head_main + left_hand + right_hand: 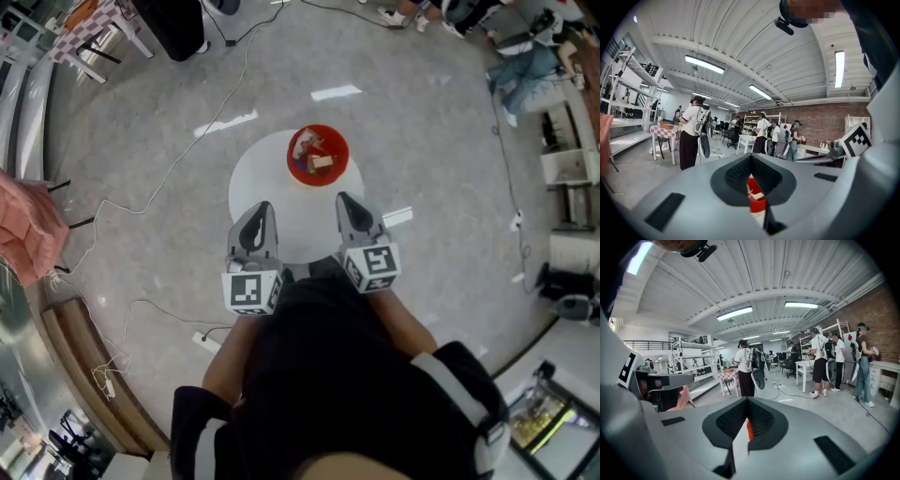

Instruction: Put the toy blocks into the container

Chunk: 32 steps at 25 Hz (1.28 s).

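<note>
A red bowl-shaped container (318, 156) stands at the far side of a small round white table (258, 192). Toy blocks (321, 163) lie inside it, some tan and some white. My left gripper (262, 210) and right gripper (344, 200) hover side by side over the table's near part, short of the container. Both are shut with nothing between their jaws. In the left gripper view the closed left gripper (751, 176) leaves a slit that shows the red container (757, 204) with a pale block. The right gripper (746, 420) shows only a red sliver of the container (749, 430).
Cables (155, 192) trail over the grey floor, with a power strip (206, 341) to the left of my legs. A pink cloth (28, 230) hangs at the left edge. People stand by tables and shelves (815, 364) far off in the room.
</note>
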{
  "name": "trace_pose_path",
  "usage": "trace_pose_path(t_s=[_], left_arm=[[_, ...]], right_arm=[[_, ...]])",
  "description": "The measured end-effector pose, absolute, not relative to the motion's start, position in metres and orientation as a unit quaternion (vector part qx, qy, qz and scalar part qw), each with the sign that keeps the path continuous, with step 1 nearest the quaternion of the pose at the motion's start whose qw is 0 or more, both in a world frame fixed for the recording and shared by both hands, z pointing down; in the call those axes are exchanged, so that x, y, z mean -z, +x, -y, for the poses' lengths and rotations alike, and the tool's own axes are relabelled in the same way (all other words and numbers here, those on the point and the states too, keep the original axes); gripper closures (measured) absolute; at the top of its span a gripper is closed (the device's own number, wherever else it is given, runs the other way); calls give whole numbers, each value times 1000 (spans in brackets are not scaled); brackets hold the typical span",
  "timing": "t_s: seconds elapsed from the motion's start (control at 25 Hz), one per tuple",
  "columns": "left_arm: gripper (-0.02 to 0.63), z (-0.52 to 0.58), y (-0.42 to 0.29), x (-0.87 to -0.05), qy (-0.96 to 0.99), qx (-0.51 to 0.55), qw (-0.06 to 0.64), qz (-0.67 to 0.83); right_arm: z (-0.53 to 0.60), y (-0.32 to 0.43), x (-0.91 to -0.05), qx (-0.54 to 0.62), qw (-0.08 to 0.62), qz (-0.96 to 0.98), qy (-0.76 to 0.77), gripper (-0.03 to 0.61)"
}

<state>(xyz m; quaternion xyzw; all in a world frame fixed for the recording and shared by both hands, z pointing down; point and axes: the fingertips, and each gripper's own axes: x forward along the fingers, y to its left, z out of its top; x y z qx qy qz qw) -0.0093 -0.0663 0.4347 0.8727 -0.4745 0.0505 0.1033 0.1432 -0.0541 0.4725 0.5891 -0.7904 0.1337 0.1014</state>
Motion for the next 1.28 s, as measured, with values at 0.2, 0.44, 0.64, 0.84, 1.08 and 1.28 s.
trace_pose_path(t_s=[0.2,0.44,0.64,0.84,1.08,1.28], left_arm=[[623,62,-1,-430,871,-37,120,475],[623,61,4,-427,873,-32,117,472],[623,60,4,-433,877,-42,109,467],[623,59,6,-428,875,-32,119,469],[623,58,5,-434,878,-42,106,465],[623,58,8,-430,875,-31,120,469]], right_arm=[[51,145,-469,-129,99,791,590,581],[45,143,-472,-128,110,793,586,583],[44,140,-468,-126,107,797,581,583],[43,139,-467,-123,106,800,578,583],[43,139,-470,-125,106,799,579,583],[42,141,-472,-129,105,797,580,583]])
